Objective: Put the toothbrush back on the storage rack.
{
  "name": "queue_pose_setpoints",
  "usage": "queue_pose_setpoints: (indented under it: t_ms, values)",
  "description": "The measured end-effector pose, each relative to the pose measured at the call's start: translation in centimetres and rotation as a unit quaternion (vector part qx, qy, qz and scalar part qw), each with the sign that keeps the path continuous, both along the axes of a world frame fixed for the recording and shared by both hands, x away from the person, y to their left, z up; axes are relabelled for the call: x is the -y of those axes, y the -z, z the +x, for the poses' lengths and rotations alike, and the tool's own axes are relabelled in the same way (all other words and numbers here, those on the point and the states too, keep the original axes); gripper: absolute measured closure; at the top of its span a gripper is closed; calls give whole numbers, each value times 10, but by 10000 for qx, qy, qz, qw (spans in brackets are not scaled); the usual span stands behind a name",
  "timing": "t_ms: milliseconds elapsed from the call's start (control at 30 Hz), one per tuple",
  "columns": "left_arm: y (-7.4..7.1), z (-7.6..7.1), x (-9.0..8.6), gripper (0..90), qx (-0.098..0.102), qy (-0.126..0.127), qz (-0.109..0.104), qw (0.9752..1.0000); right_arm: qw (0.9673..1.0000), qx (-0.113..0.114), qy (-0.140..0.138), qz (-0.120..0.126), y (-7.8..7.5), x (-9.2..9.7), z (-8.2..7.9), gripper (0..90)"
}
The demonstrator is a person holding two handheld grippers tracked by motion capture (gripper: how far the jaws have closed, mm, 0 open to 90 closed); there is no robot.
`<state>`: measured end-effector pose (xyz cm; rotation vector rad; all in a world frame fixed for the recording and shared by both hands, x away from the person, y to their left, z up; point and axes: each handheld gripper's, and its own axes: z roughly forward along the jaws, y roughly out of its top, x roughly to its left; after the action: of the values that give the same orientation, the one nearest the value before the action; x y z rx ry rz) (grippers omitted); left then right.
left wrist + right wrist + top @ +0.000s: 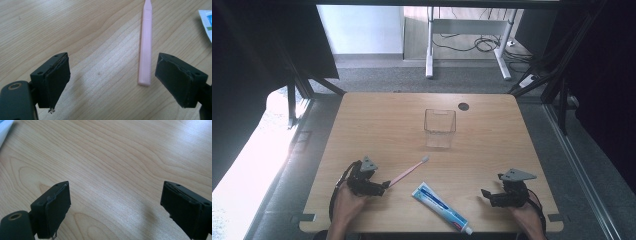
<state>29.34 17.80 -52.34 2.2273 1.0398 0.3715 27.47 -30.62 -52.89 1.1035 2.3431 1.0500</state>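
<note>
Clearly nearer, the left gripper (112, 82) gapes empty around the pink toothbrush (146, 45) handle's end, which runs straight ahead; the right gripper (116, 207) gapes idle.

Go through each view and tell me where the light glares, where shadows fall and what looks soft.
High view: daylight blows out the floor at the left; the clear cup reads faint and soft. Left gripper view: the pink toothbrush is fairly sharp, a soft shadow beside the near jaw. Right gripper view: glare whitens the table at upper right; the jaws throw dim shadows.
</note>
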Motion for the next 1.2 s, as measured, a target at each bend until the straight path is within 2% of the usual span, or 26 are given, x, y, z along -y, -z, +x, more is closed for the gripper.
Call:
queue_pose_setpoints:
  t_ms: [167, 333, 467, 600, 800, 867, 900, 933, 1067, 1200]
  values:
    - [-1, 0, 1, 129, -24, -38, 16, 10000, 10000, 38, -56, 7, 0, -1, -1, 99]
    - [-4, 0, 2, 132, -100, -23, -123, 9999, 10000, 36, -78, -14, 1, -1, 0, 103]
    - [-5, 1, 4, 132, -143, 18, -64, 9999, 10000, 25, -92, -26, 1, -1, 0, 107]
    - [-5, 1, 4, 133, -187, 40, -95, 9998, 9999, 17, -110, -15, 1, -1, 0, 111]
    - [-8, 1, 5, 150, -146, 58, -20, 9999, 9999, 13, -101, 4, 1, -1, 0, 115]
    - [-9, 0, 6, 224, -75, 43, 32, 10000, 10000, 31, -89, -6, 1, -1, 0, 116]
    - [-11, 0, 6, 224, -35, 12, 32, 10000, 9999, 33, -101, 4, 1, -1, 0, 118]
    - [-12, 1, 6, 299, -30, 52, 7, 10000, 9999, 38, -105, 5, 1, -1, 0, 120]
    - [-13, 1, 9, 414, -45, 121, 32, 9999, 9999, 37, -98, -4, 1, -1, 0, 122]
    - [-13, 4, 16, 480, -145, 273, 144, 9994, 9999, 67, -82, -35, 0, -1, -1, 126]
